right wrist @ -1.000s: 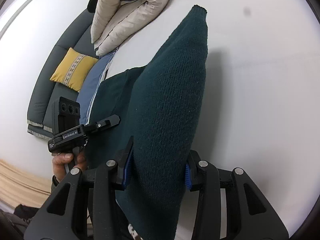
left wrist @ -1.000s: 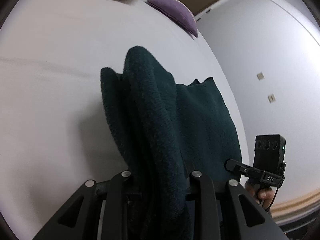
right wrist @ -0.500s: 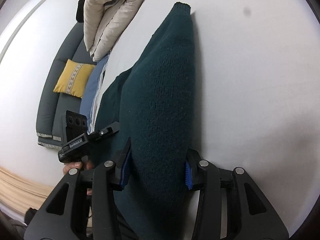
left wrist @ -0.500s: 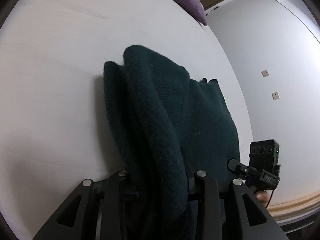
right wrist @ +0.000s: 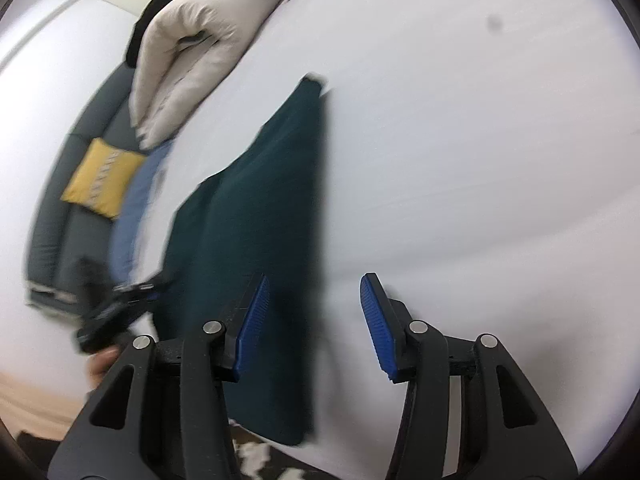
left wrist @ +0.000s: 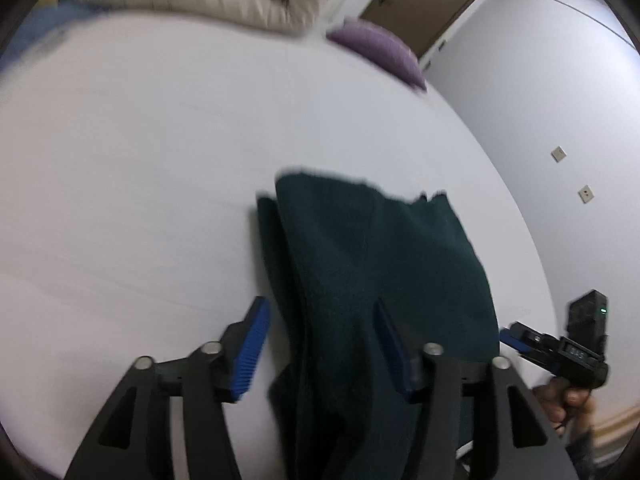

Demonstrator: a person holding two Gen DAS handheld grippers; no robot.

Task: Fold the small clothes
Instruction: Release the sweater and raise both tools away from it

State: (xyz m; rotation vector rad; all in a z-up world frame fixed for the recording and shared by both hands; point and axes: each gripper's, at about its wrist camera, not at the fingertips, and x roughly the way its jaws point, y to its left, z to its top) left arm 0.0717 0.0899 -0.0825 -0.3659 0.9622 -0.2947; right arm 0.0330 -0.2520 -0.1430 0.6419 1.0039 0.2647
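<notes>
A dark green knitted garment lies folded on the white bed. It also shows in the right wrist view, long and flat. My left gripper is open, its blue pads spread on either side of the garment's near end, which still drapes between them. My right gripper is open and empty; its left pad is over the garment's right edge and its right pad over bare sheet. The right gripper also shows in the left wrist view by the garment's right corner.
A folded cream duvet and a purple cushion lie at the far end of the bed. A grey sofa with a yellow cushion stands to the left. A white wall runs along the right side.
Both grippers have opened and let go of the garment. It has dropped from a raised fold to lie flat on the bed. Both cameras have pulled back and tilted.
</notes>
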